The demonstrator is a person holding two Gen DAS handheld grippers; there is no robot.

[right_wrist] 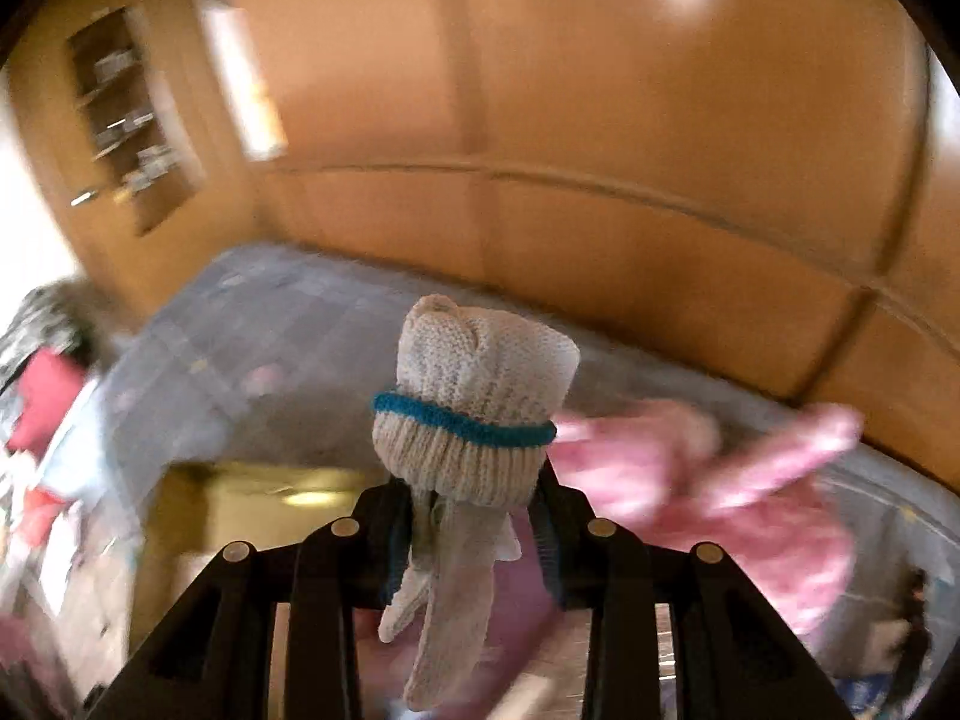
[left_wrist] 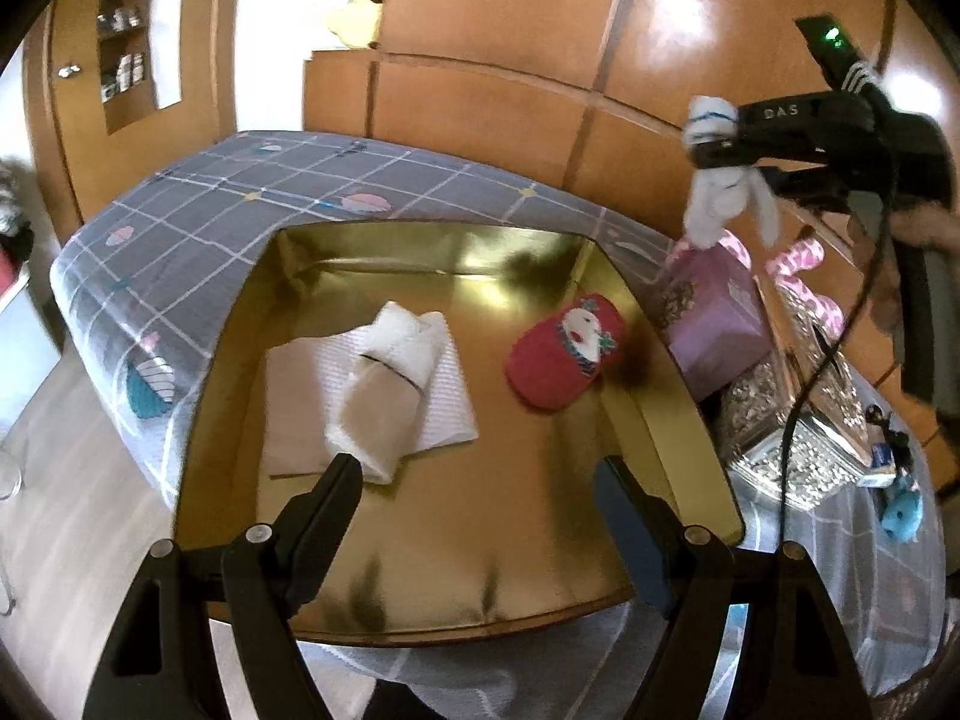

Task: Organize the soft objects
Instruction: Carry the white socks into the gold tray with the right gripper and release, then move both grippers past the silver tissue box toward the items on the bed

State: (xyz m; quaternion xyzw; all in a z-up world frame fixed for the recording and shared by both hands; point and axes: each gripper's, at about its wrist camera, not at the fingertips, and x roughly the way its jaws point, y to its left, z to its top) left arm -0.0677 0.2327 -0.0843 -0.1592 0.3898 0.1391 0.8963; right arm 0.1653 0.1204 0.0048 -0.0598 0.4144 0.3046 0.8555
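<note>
A gold tray (left_wrist: 672,420) lies on the bed under my left gripper (left_wrist: 480,480), which hangs open over it with nothing between its fingers. Inside the tray are a folded white cloth (left_wrist: 438,396) with a white sock (left_wrist: 384,378) on top, and a rolled red sock (left_wrist: 564,354) with a cartoon print. My right gripper (right_wrist: 471,510) is shut on a cream knitted sock with a blue stripe (right_wrist: 474,408). The left wrist view shows that cream sock (left_wrist: 714,180) held in the air above the tray's right side.
The bed has a grey checked cover (left_wrist: 180,222). Right of the tray stand a lilac box (left_wrist: 714,324), pink spotted socks (left_wrist: 804,276), a glittery silver box (left_wrist: 798,438) and a small blue toy (left_wrist: 900,513). Wooden wardrobe panels (left_wrist: 492,108) run behind. The right wrist view is blurred.
</note>
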